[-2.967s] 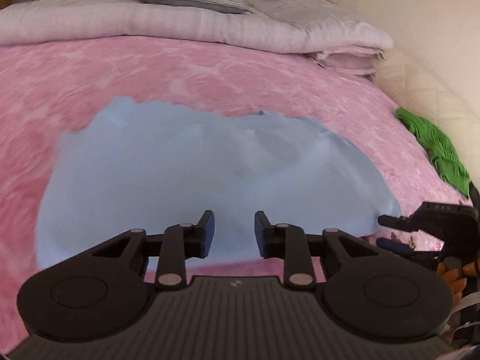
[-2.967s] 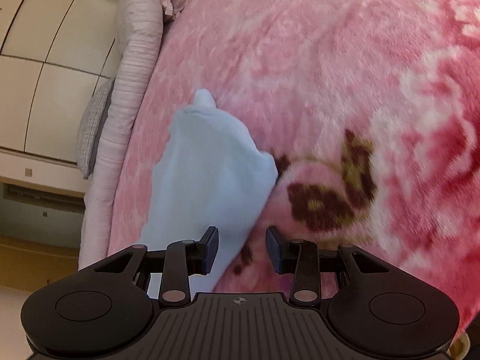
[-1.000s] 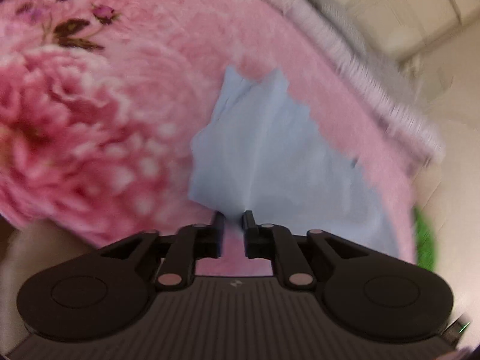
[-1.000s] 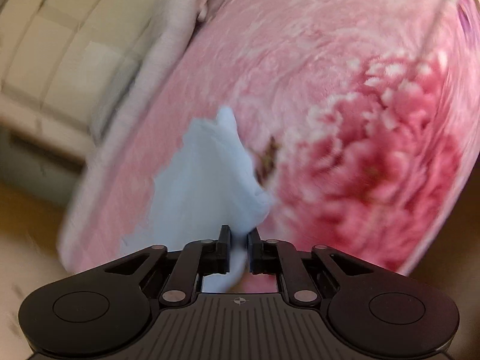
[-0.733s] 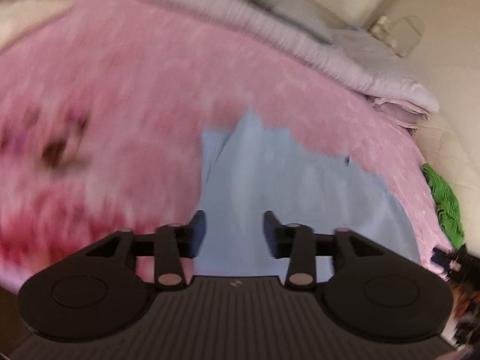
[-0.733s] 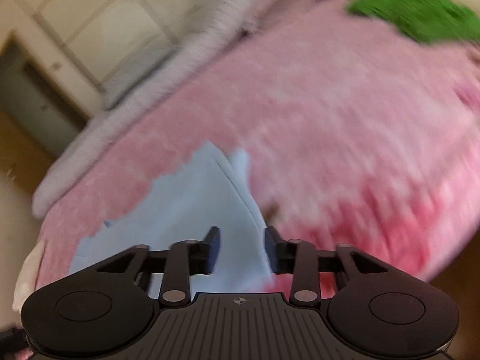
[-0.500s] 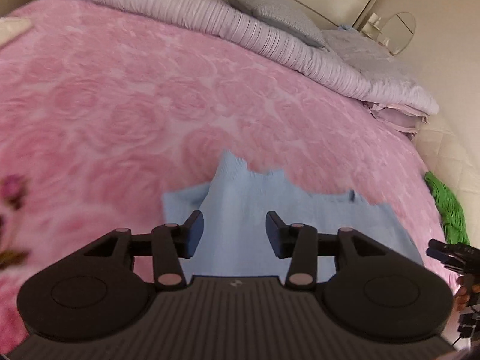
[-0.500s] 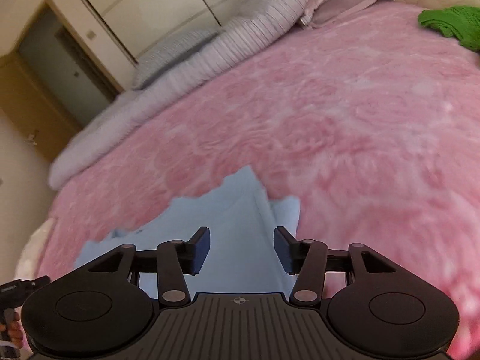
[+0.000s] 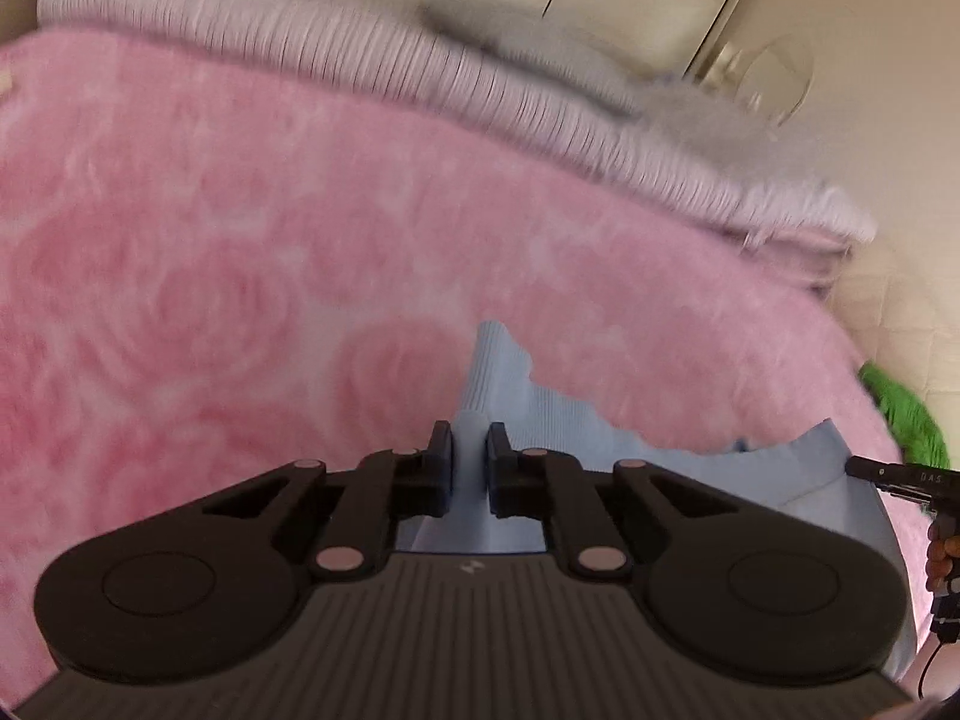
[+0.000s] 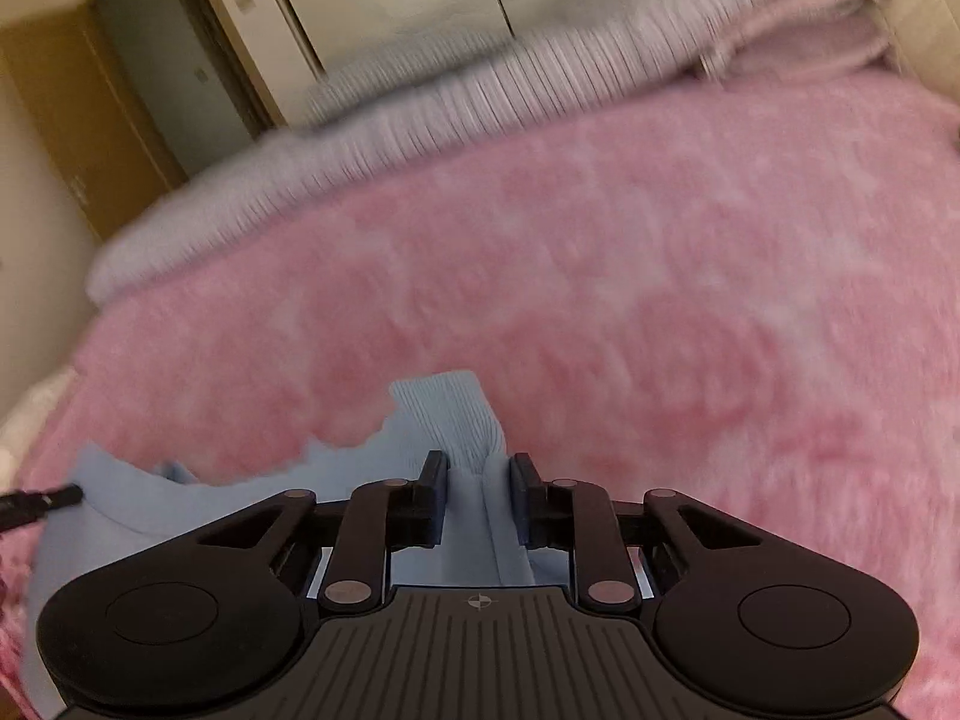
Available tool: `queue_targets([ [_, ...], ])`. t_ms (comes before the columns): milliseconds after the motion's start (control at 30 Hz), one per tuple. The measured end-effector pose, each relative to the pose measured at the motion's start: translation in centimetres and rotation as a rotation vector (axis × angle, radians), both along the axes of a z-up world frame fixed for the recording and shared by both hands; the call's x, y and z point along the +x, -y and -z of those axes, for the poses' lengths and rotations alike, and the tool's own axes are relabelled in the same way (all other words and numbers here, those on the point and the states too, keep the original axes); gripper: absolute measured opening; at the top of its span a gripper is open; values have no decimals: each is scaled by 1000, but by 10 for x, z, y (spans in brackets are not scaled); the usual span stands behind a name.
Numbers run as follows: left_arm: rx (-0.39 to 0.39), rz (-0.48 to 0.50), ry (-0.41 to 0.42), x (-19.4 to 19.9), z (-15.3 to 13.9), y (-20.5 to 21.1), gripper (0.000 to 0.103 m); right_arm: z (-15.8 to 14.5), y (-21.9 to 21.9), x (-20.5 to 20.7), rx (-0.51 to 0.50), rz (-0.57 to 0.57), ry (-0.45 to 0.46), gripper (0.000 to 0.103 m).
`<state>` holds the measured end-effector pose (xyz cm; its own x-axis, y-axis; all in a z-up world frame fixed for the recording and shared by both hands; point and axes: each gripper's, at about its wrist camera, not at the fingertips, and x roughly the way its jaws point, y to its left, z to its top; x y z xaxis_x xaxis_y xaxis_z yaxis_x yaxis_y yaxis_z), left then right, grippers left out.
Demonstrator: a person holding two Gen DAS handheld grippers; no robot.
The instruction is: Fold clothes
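closing: left tongs (image 9: 469, 461) pinching light blue garment (image 9: 510, 396); right tongs (image 10: 478, 489) narrowing around its fold.

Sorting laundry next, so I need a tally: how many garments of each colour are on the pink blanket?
Light blue garment: 1
Green garment: 1
Total: 2

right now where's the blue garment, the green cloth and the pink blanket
blue garment (image 9: 498, 384), left wrist view, ribbed cuff end
green cloth (image 9: 912, 420), left wrist view, middle of the bunch
pink blanket (image 10: 690, 276), right wrist view, bare middle
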<state>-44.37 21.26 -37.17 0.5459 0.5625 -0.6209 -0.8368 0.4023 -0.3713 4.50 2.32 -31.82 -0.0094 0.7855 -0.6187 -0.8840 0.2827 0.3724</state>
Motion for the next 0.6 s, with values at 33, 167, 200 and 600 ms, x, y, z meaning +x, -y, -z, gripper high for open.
queue_targets([
  [33, 10, -7, 6, 0, -1, 0, 8, 0, -3, 1, 9, 9, 1, 21],
  [167, -64, -28, -33, 7, 23, -15, 9, 25, -29, -1, -96, 33, 10, 22],
  [200, -83, -34, -52, 10, 30, -18, 12, 32, -34, -2, -140, 41, 13, 25],
  [600, 9, 3, -93, 13, -29, 72, 21, -36, 62, -93, -25, 104, 75, 47],
])
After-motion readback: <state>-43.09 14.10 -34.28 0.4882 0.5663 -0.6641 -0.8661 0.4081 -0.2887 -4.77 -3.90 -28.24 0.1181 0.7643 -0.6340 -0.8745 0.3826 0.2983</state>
